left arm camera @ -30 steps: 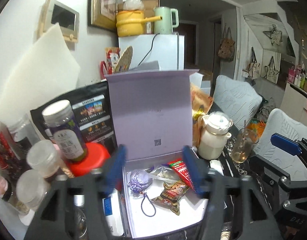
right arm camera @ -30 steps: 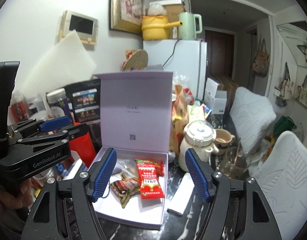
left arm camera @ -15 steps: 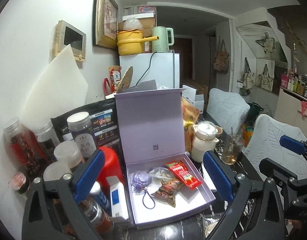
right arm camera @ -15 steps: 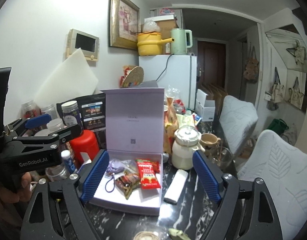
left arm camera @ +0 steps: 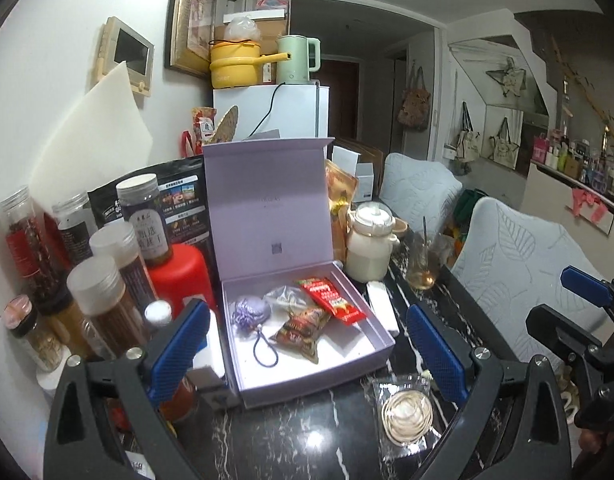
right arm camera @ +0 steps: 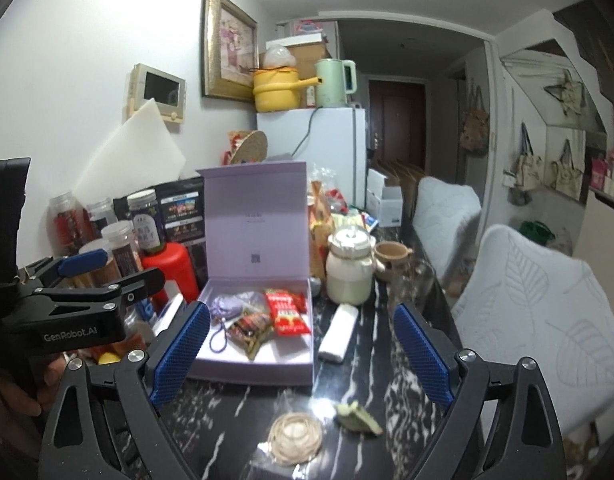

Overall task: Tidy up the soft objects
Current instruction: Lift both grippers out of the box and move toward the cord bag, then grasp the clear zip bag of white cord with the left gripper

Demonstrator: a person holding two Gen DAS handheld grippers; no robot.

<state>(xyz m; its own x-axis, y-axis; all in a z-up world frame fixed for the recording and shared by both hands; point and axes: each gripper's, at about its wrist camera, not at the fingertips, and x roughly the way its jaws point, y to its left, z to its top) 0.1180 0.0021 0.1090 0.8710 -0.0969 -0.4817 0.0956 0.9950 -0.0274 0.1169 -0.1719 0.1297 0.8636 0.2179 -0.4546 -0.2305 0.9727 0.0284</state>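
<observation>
Next target, as I read it: the coil of pale cord in a clear plastic bag (left arm camera: 405, 412), lying flat on the black marble-pattern table (left arm camera: 307, 440), out of the box. It sits just ahead of and below my right gripper (right arm camera: 303, 350), slightly left of centre in that view (right arm camera: 295, 438); in the left wrist view it lies low and to the right, near the right-hand finger. No real long axis, it's round; the bag is roughly square. Right hand looks nearer.

Just right of the coil: a small crumpled green scrap (right arm camera: 357, 424), apart from the bag.

Beyond both, the open lilac cardboard box (left arm camera: 381, 350), lid upright, holds a purple knitted pouch with cord (left arm camera: 249, 314), a brown snack packet (left arm camera: 301, 328) and a red sachet (left arm camera: 333, 300).

My left gripper (left arm camera: 307, 352) is wide open, empty. The right's jaws have just been opening; nothing between them.

Obstacles: a white flat bar (right arm camera: 339, 330) right of the box, and jars (left arm camera: 107, 300) crowding the left. The path down to the coil is unobstructed.
</observation>
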